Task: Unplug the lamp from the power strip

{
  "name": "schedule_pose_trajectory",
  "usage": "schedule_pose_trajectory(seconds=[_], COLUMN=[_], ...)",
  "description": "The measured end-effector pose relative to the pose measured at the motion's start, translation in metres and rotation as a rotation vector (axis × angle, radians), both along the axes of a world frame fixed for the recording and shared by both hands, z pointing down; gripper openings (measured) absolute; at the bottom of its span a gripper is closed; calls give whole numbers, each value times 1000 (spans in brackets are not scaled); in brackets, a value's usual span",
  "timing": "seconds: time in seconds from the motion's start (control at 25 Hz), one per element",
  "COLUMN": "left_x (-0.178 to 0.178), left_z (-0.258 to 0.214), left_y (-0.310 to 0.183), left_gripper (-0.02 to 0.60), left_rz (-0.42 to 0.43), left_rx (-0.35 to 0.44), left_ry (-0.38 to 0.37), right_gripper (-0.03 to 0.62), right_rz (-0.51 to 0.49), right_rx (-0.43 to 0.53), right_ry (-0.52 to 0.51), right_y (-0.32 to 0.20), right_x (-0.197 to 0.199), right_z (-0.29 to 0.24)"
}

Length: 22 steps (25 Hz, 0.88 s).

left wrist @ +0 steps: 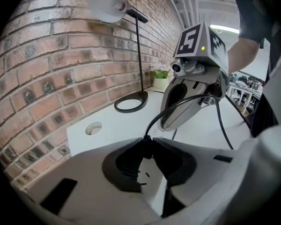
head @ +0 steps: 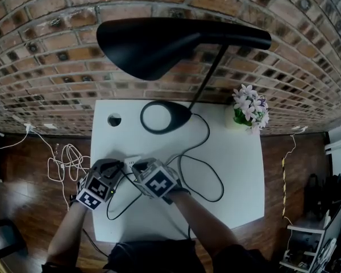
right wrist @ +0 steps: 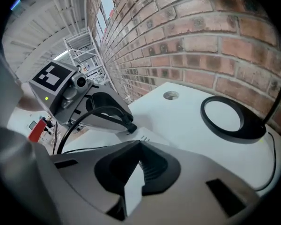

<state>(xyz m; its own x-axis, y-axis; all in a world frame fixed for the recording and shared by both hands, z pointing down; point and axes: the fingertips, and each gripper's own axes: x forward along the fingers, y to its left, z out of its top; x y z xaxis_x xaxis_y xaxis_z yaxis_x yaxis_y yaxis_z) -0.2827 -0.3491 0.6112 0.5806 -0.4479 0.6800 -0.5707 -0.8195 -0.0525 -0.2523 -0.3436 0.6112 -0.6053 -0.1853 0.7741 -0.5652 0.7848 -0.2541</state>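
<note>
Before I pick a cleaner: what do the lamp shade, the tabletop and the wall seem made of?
Lamp shade: probably painted metal, matte black, smooth surface. Tabletop: perhaps laminate or painted board, white, smooth. Wall: brick, rough reddish faces with pale mortar joints.

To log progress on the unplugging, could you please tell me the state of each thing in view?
left gripper: shut on the lamp plug.
right gripper: shut on the power strip.
lamp plug: at the power strip; whether seated, unclear.
cord: slack, looped on the table.
lamp: upright, apparently unlit.
flower pot: upright.
</note>
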Motion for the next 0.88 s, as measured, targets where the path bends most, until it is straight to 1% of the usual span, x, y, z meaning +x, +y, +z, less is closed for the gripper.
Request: schedule_pose_trajectory(seconds=[0.24,0.36,0.48,0.56,0.6,0.76,0.88], left_x=[3,2,2,3,3,1,1], left_z=[-7,-6,-8,-9,-9,-10,-11], left_y=[-3,-2,-2,-2,-2,-4,-3], left_gripper=[72,69,66,66,66,63,62], left_rz=[2,-6,-29,-37,-41,-94,-114], left_rx=[-8,-17,-27,-26,-26,-68,-87], left_ry=[23,16,38,39,39,75,89], right_gripper=[-14,-13,-11,-8,-8,-2,0], right_rz=[1,-2,-33,-58,-57,-39,-49], right_rx=[16,11,53,88,91,34,53], right_ry=[28,39,73,101,106,85,95], right_y=[-6,-6,-4,-3,-4,-4,-5], right_x=[-3,-3,-6,-8,-8,-9,-10], right_z=[5,6,7,8,9,9,9])
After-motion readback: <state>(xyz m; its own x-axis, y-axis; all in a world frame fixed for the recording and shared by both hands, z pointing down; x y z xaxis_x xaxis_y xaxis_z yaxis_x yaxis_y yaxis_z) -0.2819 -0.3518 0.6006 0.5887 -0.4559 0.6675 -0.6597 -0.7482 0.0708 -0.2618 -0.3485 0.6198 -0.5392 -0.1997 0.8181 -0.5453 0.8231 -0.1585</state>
